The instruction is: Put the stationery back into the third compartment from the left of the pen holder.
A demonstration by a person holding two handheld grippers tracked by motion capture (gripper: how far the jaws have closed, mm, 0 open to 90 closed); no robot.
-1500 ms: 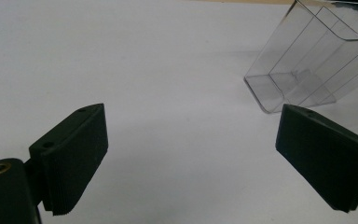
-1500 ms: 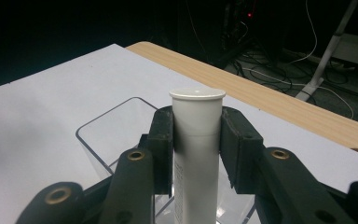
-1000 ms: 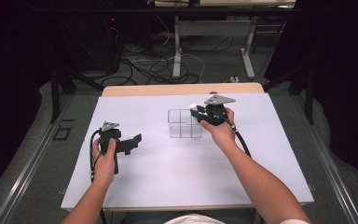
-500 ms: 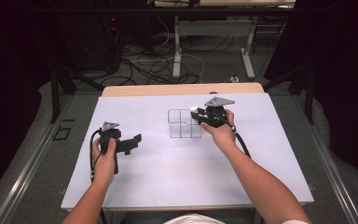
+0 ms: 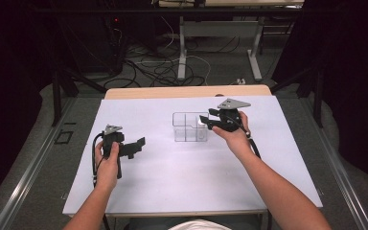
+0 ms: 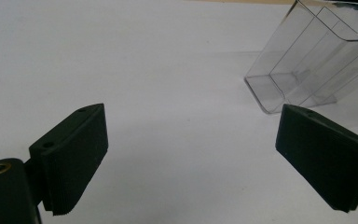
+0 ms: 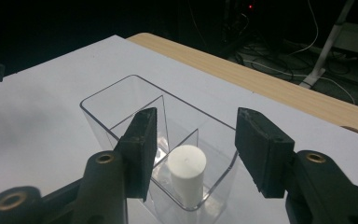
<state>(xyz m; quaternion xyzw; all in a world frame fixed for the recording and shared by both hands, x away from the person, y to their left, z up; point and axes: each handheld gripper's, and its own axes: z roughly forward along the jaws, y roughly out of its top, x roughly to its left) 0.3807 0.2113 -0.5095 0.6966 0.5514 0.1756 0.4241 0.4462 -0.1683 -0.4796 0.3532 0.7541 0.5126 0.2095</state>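
Observation:
A clear plastic box (image 5: 188, 128) with dividers stands on the white table (image 5: 172, 187). A white cylinder (image 7: 186, 169) stands upright in the compartment nearest my right gripper (image 7: 195, 140). That gripper (image 5: 206, 121) hovers over the box's right end. Its jaws have just been opening and stand apart on either side of the cylinder (image 5: 201, 122) without pressing on it. My left gripper (image 5: 136, 143) is held low over the table to the left of the box. In the left gripper view this gripper (image 6: 191, 149) is wide open with nothing between its pads, and the box (image 6: 307, 70) lies ahead at the right.
A white sheet covers the table, with a strip of bare wood (image 5: 187, 91) along the far edge. Behind the table are metal desk legs (image 5: 182, 52) and loose cables (image 5: 158, 64) on the floor. A metal rail (image 5: 28, 177) runs along the left side.
The right gripper's jaws have spread apart above the box's right end. Both hands have stayed where they were, and the left gripper looks the same.

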